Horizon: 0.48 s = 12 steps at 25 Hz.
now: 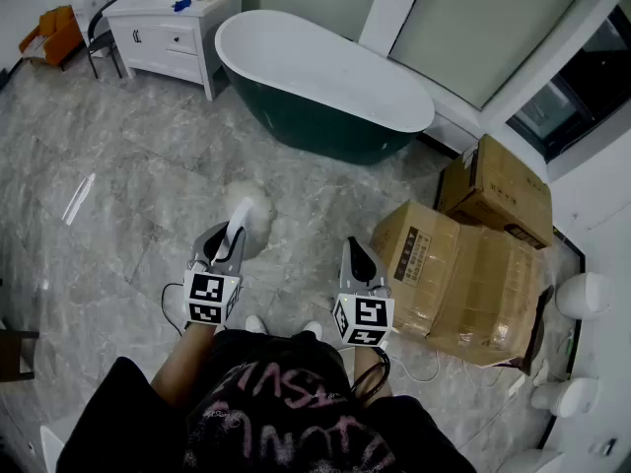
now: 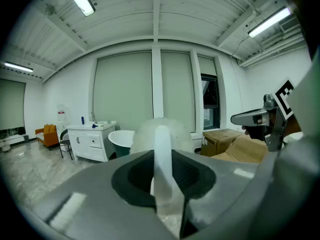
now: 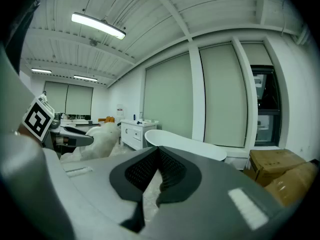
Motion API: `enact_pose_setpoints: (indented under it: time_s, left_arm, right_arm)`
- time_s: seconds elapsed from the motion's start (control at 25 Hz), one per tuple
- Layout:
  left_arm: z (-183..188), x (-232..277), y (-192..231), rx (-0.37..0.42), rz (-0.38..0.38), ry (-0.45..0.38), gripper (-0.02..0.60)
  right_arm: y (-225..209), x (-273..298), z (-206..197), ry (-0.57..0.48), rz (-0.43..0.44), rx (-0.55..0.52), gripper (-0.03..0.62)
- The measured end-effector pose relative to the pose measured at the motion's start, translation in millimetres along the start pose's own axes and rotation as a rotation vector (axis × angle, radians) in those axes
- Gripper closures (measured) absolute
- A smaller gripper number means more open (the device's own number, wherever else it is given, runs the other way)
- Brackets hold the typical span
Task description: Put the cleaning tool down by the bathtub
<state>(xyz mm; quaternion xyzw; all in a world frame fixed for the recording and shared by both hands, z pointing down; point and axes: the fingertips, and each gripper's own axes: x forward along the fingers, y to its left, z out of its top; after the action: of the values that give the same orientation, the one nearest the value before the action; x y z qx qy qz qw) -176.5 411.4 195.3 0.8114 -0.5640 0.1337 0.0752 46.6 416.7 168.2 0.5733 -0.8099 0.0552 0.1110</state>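
My left gripper is shut on the white handle of a fluffy white cleaning tool, whose round head sticks out ahead of the jaws. In the left gripper view the handle runs up between the jaws to the fluffy head. The dark green bathtub with its white rim stands a step or two ahead on the floor. My right gripper is held level beside the left one, jaws closed with nothing between them. From the right gripper view the bathtub lies straight ahead and the tool's head shows at left.
A white cabinet stands left of the tub. Stacked cardboard boxes sit to my right, close to the right gripper. An orange seat is at far left. Grey marbled floor spreads between me and the tub.
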Motion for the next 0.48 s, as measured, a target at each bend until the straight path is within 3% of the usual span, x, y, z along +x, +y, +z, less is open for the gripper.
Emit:
enact_pose_setpoints:
  time_s: [0.48]
  left_arm:
    - [-3.0,1.3,0.7,0.014,-0.007,0.004,0.494]
  right_arm:
    - [-1.6,-1.9,-2.8,0.000,-0.013,0.008,0.581]
